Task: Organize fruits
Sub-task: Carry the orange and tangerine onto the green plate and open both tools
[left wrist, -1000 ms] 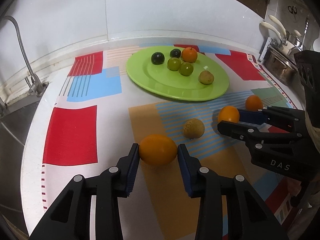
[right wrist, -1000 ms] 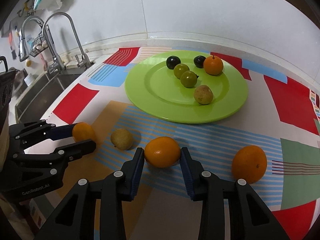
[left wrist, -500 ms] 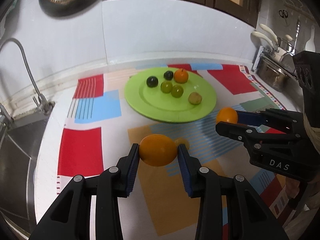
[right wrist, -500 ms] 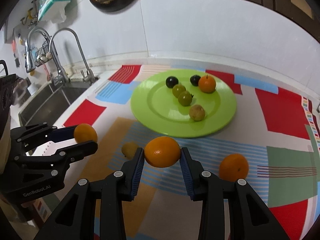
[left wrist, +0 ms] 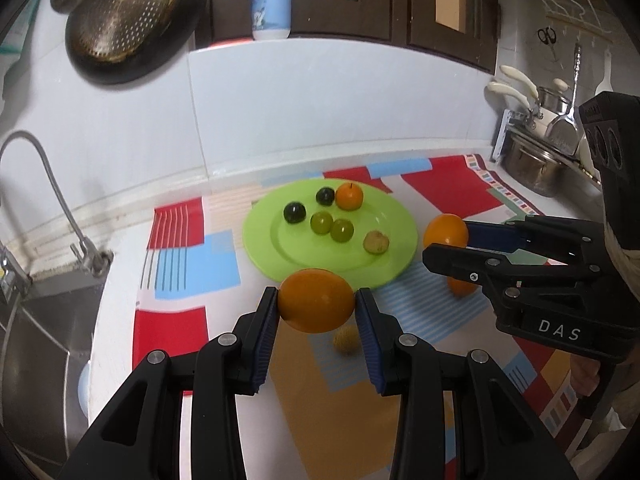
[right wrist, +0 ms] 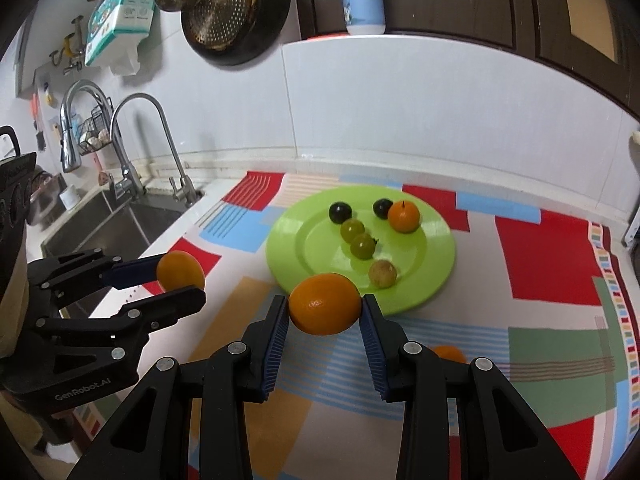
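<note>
Oranges fill both sets of jaws: your left gripper [left wrist: 316, 307] is closed on an orange [left wrist: 316, 300], and your right gripper [right wrist: 324, 316] clamps its own orange [right wrist: 325, 309], both carried clear above the mat [right wrist: 548, 264]. Keep the squeeze steady and lower each fruit until it rests before letting go, since round fruit rolls. The green plate [left wrist: 276, 248] lies at twelve o'clock, with free space at its six and nine o'clock; small fruit crowds the far half. Mind the sink [right wrist: 120, 224] at ten o'clock and the two fruits left on the mat below.
</note>
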The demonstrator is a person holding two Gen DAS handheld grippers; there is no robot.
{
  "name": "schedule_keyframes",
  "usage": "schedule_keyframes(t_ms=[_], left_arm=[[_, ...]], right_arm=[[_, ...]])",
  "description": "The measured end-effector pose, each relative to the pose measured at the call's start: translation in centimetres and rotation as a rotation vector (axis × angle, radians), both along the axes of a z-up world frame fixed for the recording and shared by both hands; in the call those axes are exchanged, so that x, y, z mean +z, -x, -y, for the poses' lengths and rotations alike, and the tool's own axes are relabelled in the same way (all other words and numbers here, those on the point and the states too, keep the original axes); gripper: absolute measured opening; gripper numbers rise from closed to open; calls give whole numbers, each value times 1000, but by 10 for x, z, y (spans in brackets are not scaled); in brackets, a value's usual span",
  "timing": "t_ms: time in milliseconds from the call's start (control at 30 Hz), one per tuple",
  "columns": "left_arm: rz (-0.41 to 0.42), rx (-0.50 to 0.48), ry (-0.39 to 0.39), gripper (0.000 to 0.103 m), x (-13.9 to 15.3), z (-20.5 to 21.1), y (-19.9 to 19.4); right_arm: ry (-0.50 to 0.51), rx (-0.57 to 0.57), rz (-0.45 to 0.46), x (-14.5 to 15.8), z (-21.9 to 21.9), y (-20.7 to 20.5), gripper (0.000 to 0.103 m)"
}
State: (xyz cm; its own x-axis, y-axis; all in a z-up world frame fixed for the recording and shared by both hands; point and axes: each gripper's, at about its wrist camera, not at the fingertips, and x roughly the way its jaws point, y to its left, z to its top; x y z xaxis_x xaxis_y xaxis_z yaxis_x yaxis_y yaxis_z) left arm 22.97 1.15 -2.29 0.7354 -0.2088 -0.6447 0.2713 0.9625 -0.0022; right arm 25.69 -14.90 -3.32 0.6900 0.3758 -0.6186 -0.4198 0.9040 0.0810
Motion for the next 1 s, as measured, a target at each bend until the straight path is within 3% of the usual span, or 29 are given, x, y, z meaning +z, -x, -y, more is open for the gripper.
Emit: schedule_keyframes(t_ms=[500, 1000], left_arm=[[82, -15, -15, 38, 24, 2, -40], [56, -20, -13, 38, 19, 1, -92]], right_arm=[[-23, -12, 60, 28, 1, -35, 38], [-18, 14, 19, 31, -9, -94, 38]])
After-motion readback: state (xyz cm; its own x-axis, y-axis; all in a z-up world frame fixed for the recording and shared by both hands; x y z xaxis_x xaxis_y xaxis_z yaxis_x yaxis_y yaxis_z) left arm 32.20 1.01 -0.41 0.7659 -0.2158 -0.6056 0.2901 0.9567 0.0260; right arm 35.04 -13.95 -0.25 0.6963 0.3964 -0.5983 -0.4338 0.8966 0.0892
